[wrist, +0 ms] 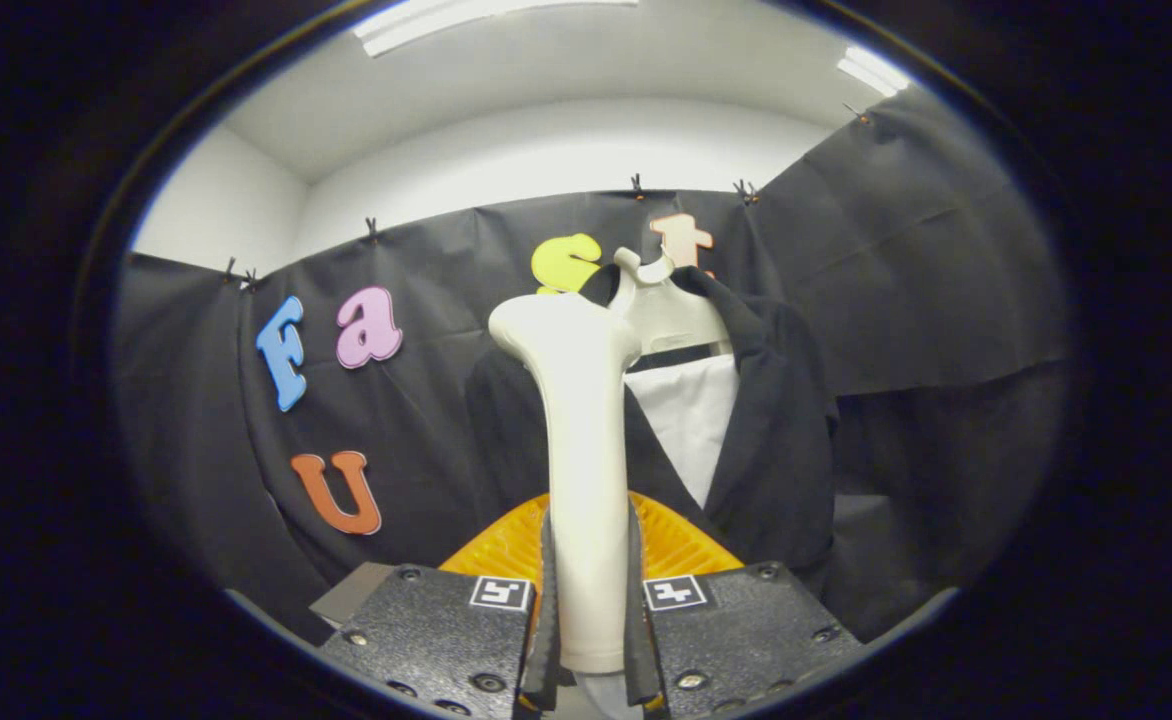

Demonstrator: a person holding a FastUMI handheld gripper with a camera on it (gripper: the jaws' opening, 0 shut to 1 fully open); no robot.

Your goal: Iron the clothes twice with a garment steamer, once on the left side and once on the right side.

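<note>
Cream plastic garment steamer (586, 440) stands upright, its handle clamped between the two fingers (549, 600) of the gripper (588, 610), head raised ahead of them. Just beyond hangs a black jacket (766, 440) over a white shirt (691, 420) on a pale hanger (661, 305), slightly right of the steamer.

Gripper (588, 600) upright, jaws clamped on steamer handle (586, 450)

Claw (586, 600): 2 textured block-shaped finger mounts, each with round screws and 1 square black-and-white marker tag on top; ribbed fan-shaped guard behind them.
</note>
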